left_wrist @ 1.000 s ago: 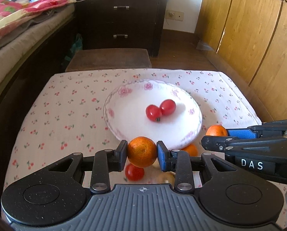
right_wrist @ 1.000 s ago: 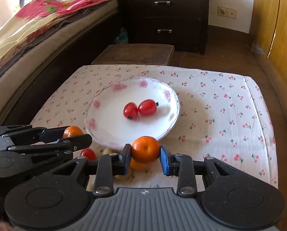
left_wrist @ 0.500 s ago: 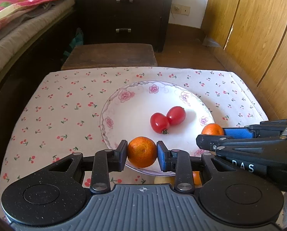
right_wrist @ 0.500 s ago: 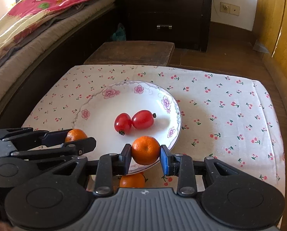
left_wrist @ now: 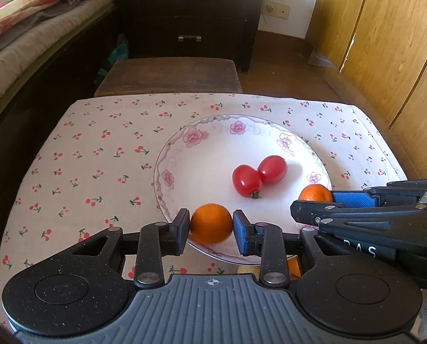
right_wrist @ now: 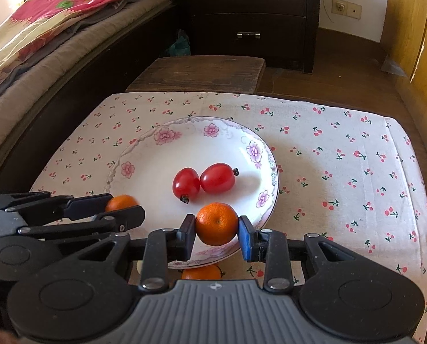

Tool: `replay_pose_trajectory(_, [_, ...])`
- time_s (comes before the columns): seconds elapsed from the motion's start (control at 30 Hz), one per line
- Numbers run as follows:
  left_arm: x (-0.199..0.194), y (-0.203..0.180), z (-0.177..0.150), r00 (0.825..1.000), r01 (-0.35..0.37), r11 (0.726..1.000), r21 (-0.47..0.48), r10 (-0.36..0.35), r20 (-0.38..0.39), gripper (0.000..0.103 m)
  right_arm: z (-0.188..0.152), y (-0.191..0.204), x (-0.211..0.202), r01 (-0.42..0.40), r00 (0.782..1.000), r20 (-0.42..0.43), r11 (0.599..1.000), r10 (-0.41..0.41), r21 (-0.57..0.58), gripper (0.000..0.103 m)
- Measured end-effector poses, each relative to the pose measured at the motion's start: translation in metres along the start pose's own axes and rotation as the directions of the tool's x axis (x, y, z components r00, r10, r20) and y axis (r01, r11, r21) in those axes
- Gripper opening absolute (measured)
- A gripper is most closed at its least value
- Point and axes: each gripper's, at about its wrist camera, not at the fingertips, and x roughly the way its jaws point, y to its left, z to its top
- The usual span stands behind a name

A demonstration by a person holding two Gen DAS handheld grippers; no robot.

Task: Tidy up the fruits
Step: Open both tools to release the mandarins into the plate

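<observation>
Left claw (left_wrist: pixel 211 226) pinching tangerine (left_wrist: pixel 211 223); right claw (right_wrist: pixel 217 230) pinching second tangerine (right_wrist: pixel 217 223), over plate (right_wrist: pixel 144 157) near rim. Light, probably soft-skinned; grip widest middle, gently.

Two small mandarins are held above the near rim of the white flowered plate (left_wrist: pixel 167 176); the left mandarin (left_wrist: pixel 211 223) is clamped between two pads, the right mandarin (right_wrist: pixel 217 223) also; two glossy red tomatoes (left_wrist: pixel 258 175) lie touching each other inside the plate; another mandarin (right_wrist: pixel 201 272) lies on the cloth below the rim.
</observation>
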Motion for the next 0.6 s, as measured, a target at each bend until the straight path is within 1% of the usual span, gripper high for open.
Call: replay_pose_trajectory(0.6, [-0.0085, 0.0022, 0.0025, 1.0, 0.013, 1.0, -0.013, -0.013, 0.022, 0.043, 0.0024, -0.0006, -0.0089, -0.008, 0.999, 0.032, 1.0, 0.008, 0.011, 0.034])
